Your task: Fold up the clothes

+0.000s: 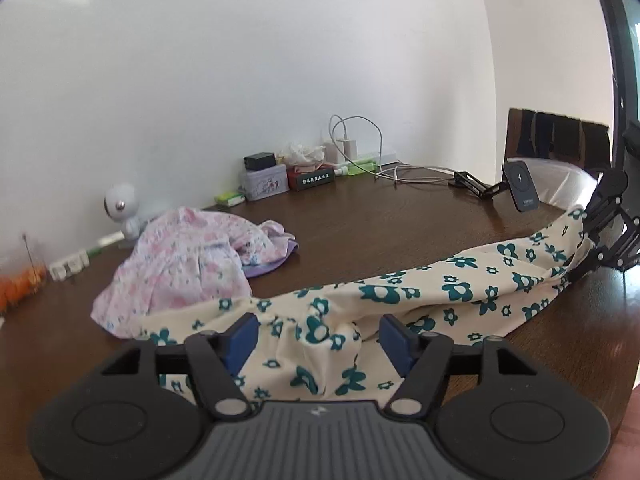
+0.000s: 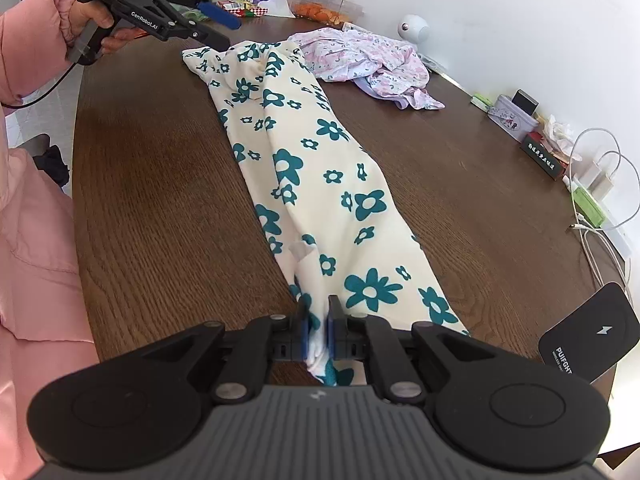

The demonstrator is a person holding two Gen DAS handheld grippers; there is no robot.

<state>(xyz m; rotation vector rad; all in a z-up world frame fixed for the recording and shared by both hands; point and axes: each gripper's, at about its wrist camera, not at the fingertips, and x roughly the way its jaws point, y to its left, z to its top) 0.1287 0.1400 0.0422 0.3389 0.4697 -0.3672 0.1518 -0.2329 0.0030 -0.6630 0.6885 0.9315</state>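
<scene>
Nearest the right wrist camera, the right tongs (image 2: 318, 326) are clamped together on a bunched end of the cream garment with teal flowers (image 2: 320, 168), its cloth pinched between the two blue pads. From there the garment runs as a long, partly doubled strip across the dark wooden desk (image 2: 160, 208) toward the far end, where it widens into a rumpled edge. Above that far end hang the left tongs (image 2: 222, 26), held in a hand (image 2: 92, 20) coming out of a pink padded sleeve (image 2: 28, 40); their jaws stand apart and nothing is gripped in them. In the left wrist view the same left tongs (image 1: 316, 334) are spread wide over the crumpled end of the flowered garment (image 1: 460, 292), which lies under and between the blue pads (image 1: 244, 334) without being pressed by them. The strip rises from the desk toward the right tongs (image 1: 588, 248) at the right edge of that view, where it is held. Just beside the flowered garment lies a pink floral garment (image 1: 188, 264) in a loose heap with a lilac edge showing. Near it against the white wall stands a small white round camera (image 1: 120, 208). Farther along the wall sit a small tin (image 1: 266, 186), a dark red box (image 1: 312, 178), white chargers with looping cables (image 1: 352, 140), and a black phone stand (image 1: 520, 186) near the desk edge.
</scene>
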